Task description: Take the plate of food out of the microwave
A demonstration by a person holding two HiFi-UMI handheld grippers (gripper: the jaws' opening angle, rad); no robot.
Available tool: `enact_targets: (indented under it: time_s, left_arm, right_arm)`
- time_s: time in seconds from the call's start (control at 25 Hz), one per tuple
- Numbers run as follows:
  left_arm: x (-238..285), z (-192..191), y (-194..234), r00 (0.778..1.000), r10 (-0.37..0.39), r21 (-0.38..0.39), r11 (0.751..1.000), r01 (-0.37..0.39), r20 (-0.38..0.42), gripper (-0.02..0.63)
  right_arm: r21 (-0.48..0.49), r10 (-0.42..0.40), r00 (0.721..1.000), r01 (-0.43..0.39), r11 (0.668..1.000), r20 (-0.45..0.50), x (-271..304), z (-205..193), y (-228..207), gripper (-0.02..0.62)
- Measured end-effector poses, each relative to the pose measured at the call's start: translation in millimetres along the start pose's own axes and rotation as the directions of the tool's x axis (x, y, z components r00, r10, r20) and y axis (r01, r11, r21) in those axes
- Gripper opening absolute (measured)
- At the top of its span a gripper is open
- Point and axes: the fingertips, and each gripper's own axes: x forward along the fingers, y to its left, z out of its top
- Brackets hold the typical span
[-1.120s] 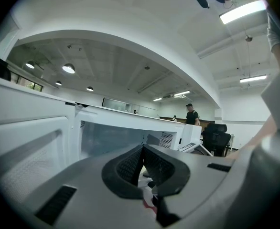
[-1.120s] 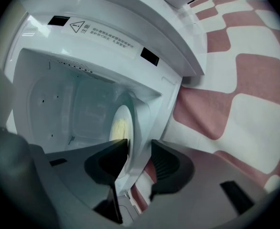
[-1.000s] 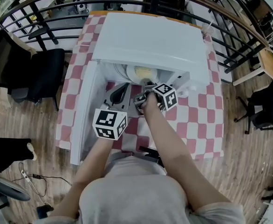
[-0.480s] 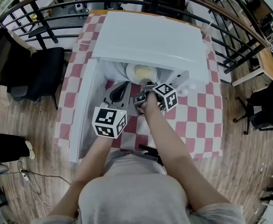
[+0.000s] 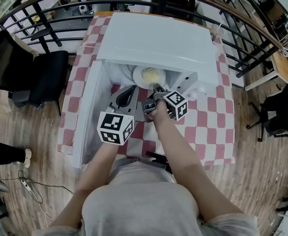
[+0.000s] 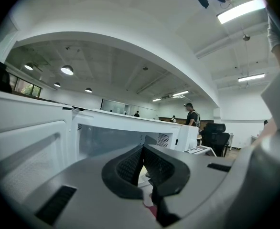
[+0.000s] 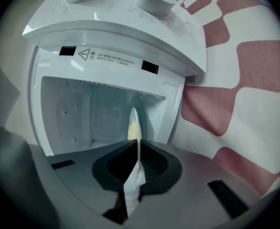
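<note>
**Plate of food (image 5: 139,78) pinched at its rim**

It lies inside the open microwave (image 5: 158,38), with yellow food on it. The right gripper (image 5: 156,90) has just been closing its jaws, which now clamp the plate's near edge. The left gripper (image 5: 126,97), jaws pressed together on nothing, hovers beside the swung-out door (image 5: 87,117).

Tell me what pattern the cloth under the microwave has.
Red and white checks; the cloth shows best in the head view.
</note>
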Motion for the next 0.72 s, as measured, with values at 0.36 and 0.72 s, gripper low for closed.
enact_targets:
  time_s: [0.36, 0.72]
  left_arm:
    - [-5, 1, -5, 1.000, 0.009, 0.013, 1.000, -0.009, 0.001, 0.003]
    - [-12, 0, -10, 0.999, 0.036, 0.009, 0.999, -0.036, 0.010, 0.003]
  right_arm:
    - [0.024, 0.073, 0.997, -0.073, 0.997, -0.005, -10, -1, -3, 0.035]
    - [0.039, 0.125, 0.992, -0.124, 0.992, -0.033, -24, -1, 4, 0.035]
